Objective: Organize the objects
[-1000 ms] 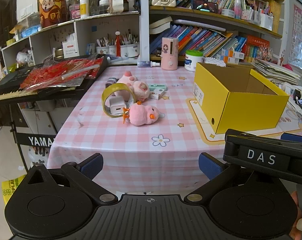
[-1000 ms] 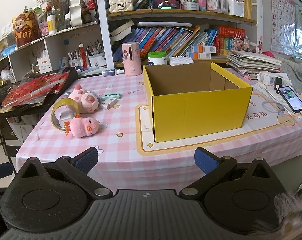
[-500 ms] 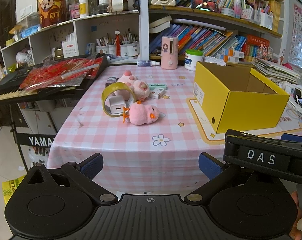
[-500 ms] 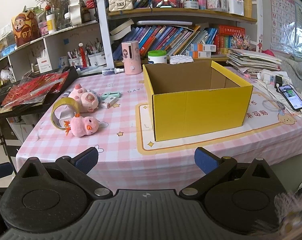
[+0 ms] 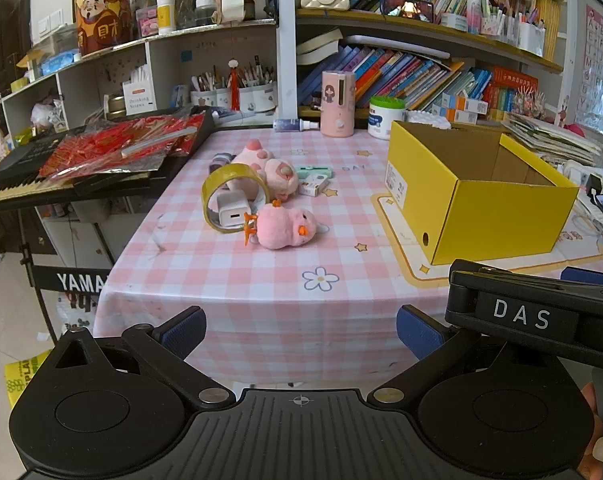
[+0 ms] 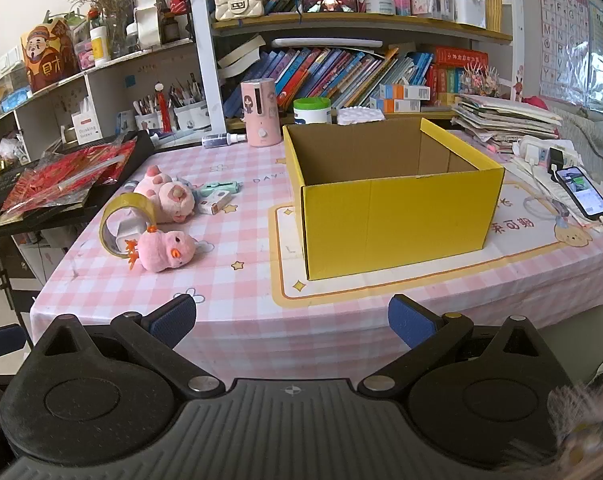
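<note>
Little is changed over the last second. In the right wrist view the yellow box and the toys on the table are seen slightly lower and nearer, so the right gripper has been raised and eased slightly forward. Nothing on the table has been shifted.

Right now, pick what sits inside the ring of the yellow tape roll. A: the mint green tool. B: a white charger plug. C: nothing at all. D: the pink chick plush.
B: the left wrist view shows the white charger plug framed by the upright yellow tape roll, while the pink chick plush lies just outside the ring on the tablecloth.
</note>
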Tool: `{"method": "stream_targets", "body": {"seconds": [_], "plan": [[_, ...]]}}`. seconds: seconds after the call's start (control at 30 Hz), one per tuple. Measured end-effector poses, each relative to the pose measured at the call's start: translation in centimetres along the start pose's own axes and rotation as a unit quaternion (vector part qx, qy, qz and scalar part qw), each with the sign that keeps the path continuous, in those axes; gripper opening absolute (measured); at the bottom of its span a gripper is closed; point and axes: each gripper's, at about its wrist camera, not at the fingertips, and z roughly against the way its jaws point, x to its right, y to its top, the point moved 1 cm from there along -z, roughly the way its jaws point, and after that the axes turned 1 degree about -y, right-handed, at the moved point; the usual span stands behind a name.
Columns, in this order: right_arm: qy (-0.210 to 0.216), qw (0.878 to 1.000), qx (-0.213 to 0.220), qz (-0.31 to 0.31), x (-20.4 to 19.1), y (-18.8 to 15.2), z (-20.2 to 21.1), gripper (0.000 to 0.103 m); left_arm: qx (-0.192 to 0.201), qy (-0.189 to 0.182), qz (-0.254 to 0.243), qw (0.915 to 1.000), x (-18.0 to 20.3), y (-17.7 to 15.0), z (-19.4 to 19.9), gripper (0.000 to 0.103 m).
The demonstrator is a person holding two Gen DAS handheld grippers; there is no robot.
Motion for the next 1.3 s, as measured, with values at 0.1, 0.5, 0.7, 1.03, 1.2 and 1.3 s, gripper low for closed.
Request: {"method": "stream_targets", "body": {"seconds": [0.1,0.5,0.7,1.03,1.2,1.3], "plan": [[0.000,1.000,0.000,0.000,-0.04,0.00,-0.01,0.103,-0.001,0.000,0.000,1.0000,0.01,-0.05,-0.02,0.102],[0.002,1.000,-0.004,-0.003,0.23,-0.29,-0.08,0.103,-0.002,0.000,-0.001,1.0000,0.11,-0.13,-0.08,0.102],[0.002,1.000,-0.004,-0.002,0.28,-0.13,-0.07,0.103,-0.002,0.000,-0.001,1.0000,0.14,-0.10,-0.08,0.102],[0.002,1.000,-0.005,-0.003,0.38,-0.18,-0.05,0.103,-0.006,-0.002,-0.001,1.0000,0.48,-0.40,-0.13,0.102],[0.002,1.000,-0.006,-0.004,0.44,-0.25,-0.05,0.103,-0.008,-0.004,-0.002,1.0000,0.63,-0.37,-0.03,0.102],[0.002,1.000,-0.006,-0.004,0.46,-0.29,-0.04,0.103,-0.009,-0.005,-0.004,0.9999,0.59,-0.28,-0.01,0.102]]}}
